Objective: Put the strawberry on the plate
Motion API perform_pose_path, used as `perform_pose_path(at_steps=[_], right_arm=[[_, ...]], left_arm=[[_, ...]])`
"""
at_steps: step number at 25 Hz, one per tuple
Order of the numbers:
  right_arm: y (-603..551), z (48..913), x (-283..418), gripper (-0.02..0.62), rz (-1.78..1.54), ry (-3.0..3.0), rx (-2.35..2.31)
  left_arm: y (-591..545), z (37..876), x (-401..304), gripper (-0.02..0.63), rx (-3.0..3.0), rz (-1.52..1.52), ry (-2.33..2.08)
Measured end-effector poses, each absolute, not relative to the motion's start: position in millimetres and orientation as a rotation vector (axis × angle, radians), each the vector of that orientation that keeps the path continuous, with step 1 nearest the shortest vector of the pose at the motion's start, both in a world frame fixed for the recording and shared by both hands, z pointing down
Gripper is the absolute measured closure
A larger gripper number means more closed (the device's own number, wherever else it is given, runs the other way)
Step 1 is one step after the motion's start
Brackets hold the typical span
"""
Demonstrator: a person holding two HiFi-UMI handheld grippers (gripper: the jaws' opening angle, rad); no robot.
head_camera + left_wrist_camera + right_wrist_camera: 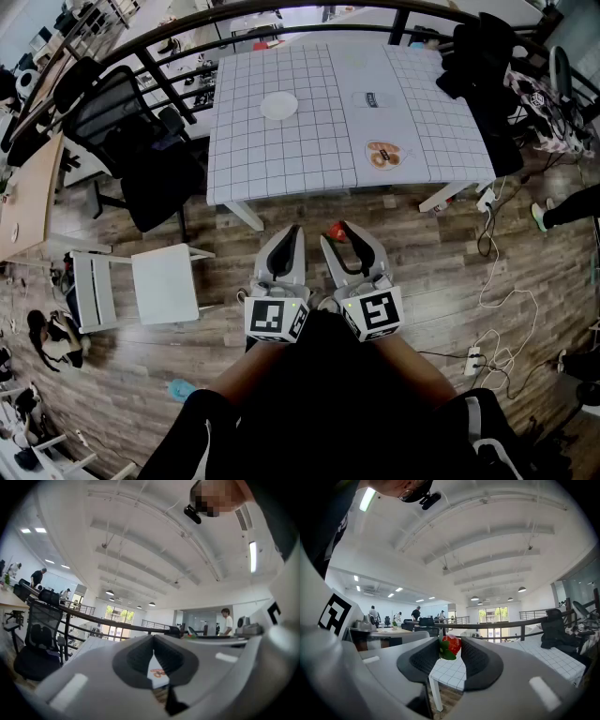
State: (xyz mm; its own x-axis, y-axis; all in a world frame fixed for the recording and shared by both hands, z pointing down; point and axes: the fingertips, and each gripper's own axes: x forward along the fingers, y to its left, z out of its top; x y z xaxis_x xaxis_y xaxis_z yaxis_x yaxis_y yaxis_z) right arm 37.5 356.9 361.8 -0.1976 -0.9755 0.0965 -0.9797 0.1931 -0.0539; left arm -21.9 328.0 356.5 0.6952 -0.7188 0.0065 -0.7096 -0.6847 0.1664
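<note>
A red strawberry [451,647] with green leaves is pinched at the tips of my right gripper [451,649]; in the head view the strawberry [337,231] shows between the tips of the right gripper [336,230], over the wooden floor short of the table. My left gripper [295,231] hangs beside it, jaws together with nothing between them; its own view shows the left gripper [153,651] tips touching. The white plate [278,105] lies on the checked tablecloth [309,141], far ahead and left of both grippers.
A donut picture [382,155] and a small card [366,99] lie on the table. A black office chair [131,141] and a white side table [165,283] stand at left. A dark jacket [483,66] drapes the table's right corner. Cables [497,291] run across the floor at right.
</note>
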Motion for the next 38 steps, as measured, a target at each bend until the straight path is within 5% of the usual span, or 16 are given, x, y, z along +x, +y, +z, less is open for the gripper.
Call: perform_pose_path(at_steps=[18, 38], right_arm=[[317.2, 390.0, 67.7, 0.446, 0.259, -2.362, 1.977], [84.1, 395.3, 52.9, 0.445, 0.270, -2.355, 1.860]], left_arm=[[271.6, 388.3, -23.6, 0.598, 2.675, -0.033, -1.214], [44.8, 411.9, -40.5, 0.598, 2.590, -0.009, -1.243]])
